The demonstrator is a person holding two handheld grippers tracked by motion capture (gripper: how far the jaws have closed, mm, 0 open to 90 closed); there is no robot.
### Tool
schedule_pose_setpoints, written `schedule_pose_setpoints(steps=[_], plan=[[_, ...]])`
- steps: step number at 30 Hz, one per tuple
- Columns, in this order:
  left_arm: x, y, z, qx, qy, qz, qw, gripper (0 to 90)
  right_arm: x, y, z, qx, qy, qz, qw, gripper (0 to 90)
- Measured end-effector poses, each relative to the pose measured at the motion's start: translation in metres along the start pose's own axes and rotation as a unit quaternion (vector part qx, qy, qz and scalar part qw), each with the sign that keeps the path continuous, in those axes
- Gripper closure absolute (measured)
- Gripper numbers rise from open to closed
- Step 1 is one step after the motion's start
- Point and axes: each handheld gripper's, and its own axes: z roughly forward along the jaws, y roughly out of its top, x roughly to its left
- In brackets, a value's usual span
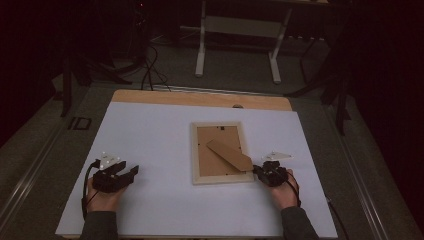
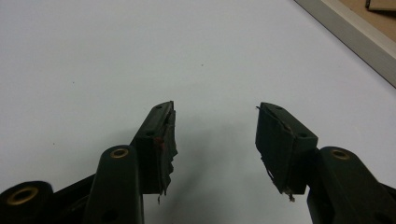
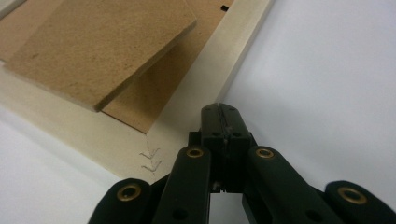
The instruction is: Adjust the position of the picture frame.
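White sheet (image 1: 150,150): a smooth matte surface spread over the wooden table (image 1: 200,98); the frame could be slid across it if pushed sideways.
Picture frame (image 1: 218,177): laid face down near the sheet's centre, pale wood rim, brown fibreboard back.
Stand flap (image 1: 231,155): a stiff tapered board, raised off the back; judged liable to snap at its hinge if levered hard.
Left gripper (image 2: 215,135): jaws spread wide with nothing between, parked well apart from the frame.
Right gripper (image 3: 220,112): jaws pressed together with nothing between them, tip set at the frame's near right corner; the rim could be scuffed.
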Motion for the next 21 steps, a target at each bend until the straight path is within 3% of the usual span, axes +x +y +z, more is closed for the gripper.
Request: schedule_pose_setpoints(steps=[21], plan=[[-0.002, 0.000, 0.002, 0.005, 0.000, 0.006, 1.0000, 48.9, 0.019, 0.005, 0.004, 0.005, 0.031, -0.034, 0.9989, 89.9]])
